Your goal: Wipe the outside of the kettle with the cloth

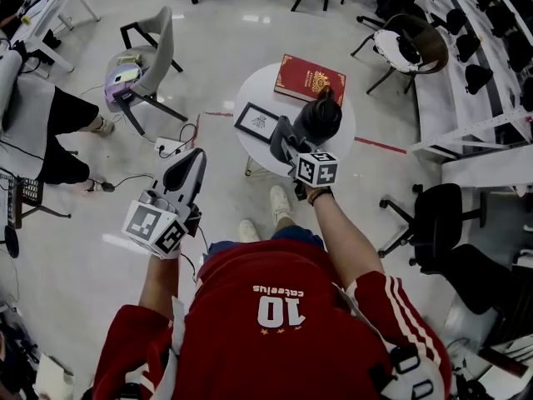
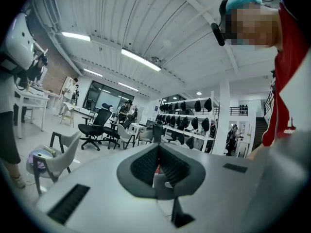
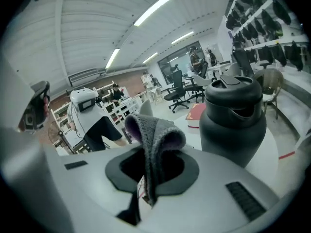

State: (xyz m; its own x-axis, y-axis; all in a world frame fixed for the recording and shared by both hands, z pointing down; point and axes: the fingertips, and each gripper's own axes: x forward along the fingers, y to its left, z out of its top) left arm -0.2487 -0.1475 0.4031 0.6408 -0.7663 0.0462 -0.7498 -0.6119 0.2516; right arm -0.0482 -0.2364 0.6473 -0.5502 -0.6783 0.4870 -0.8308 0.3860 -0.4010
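A person in a red shirt stands over a small round white table (image 1: 258,86), seen from above, with a gripper in each hand.

The right arm reaches forward, nearly straight, with a dark band on the wrist. The right gripper (image 1: 283,137) is held low over the table's near edge, jaws pointing ahead. In the right gripper view, the right gripper (image 3: 147,160) has its jaws pinched on a grey knitted cloth (image 3: 156,132). The cloth folds over in a loop above the jaw tips, and its loose end hangs down between them.

The kettle (image 3: 234,121), black and rounded with its lid on, stands upright on the table just ahead of these jaws and to their right. A gap shows between cloth and kettle. From above, the kettle (image 1: 320,117) sits right beyond the jaw tips. A red book (image 1: 310,79) lies flat beyond the kettle, and a small framed picture (image 1: 256,122) lies to the left of the jaws.

The left arm is bent, with the forearm angled forward and outward. The left gripper (image 1: 188,167) is held up, well apart from the table, over bare floor. In the left gripper view, the left gripper (image 2: 158,150) has its jaws drawn together with nothing between them, pointing out across a room of office chairs.
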